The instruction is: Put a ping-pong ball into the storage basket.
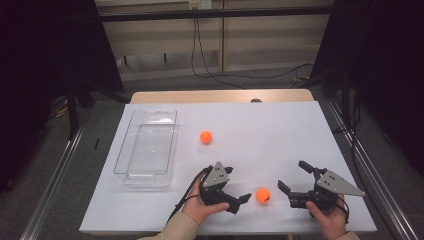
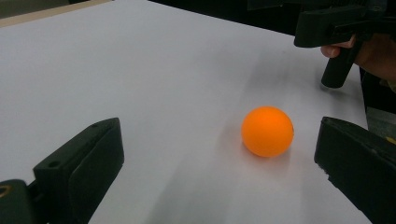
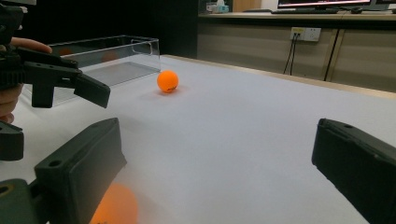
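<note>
A clear tray point(image 1: 146, 147) on the left of the white bench point(image 1: 280, 130) holds nothing. The left tool point(image 1: 235, 187) and right tool point(image 1: 295, 176) are both spread, with one orange ball point(image 1: 263, 195) lying on the bench between them, untouched. A second orange ball point(image 1: 206, 136) lies just right of the tray.

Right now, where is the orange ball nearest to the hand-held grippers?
In the high view the orange ball lies on the white table near its front edge, between the left hand-held gripper and the right hand-held gripper.
</note>
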